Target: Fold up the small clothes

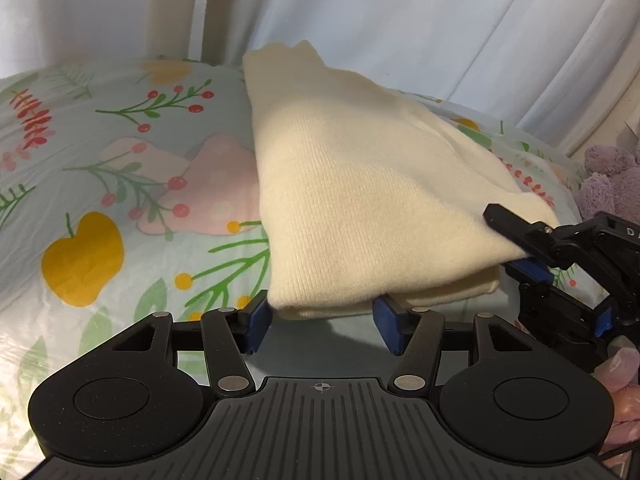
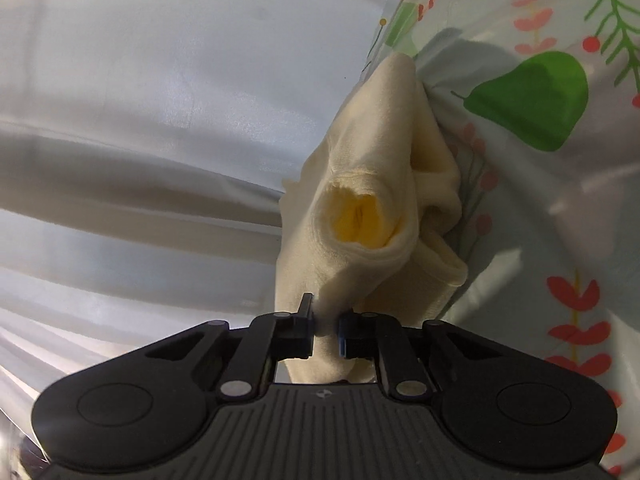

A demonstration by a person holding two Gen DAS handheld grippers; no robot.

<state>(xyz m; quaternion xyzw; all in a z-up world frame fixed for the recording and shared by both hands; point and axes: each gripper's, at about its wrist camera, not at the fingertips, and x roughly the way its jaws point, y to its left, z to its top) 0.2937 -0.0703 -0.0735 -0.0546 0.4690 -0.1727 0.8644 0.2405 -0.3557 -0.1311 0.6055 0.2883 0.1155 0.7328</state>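
A cream knit garment (image 1: pixel 360 184) lies folded on the floral bed sheet (image 1: pixel 100 160). Its near folded edge rests just past my left gripper (image 1: pixel 320 316), which stands open, with its blue pads (image 1: pixel 258 320) on either side of the edge's left end and not pressing it. At the right of the left wrist view, my right gripper (image 1: pixel 510 240) is shut on the garment's near right corner. The right wrist view shows the same grip: my right gripper (image 2: pixel 326 328) pinches a bunch of the cream garment (image 2: pixel 360 208), and a sleeve opening faces the camera.
A pale curtain (image 1: pixel 400 20) hangs behind the bed. A purple plush toy (image 1: pixel 608 176) sits at the right edge. A person's fingers (image 1: pixel 616 364) hold the right gripper. The patterned sheet (image 2: pixel 540 160) extends to the left and beyond the garment.
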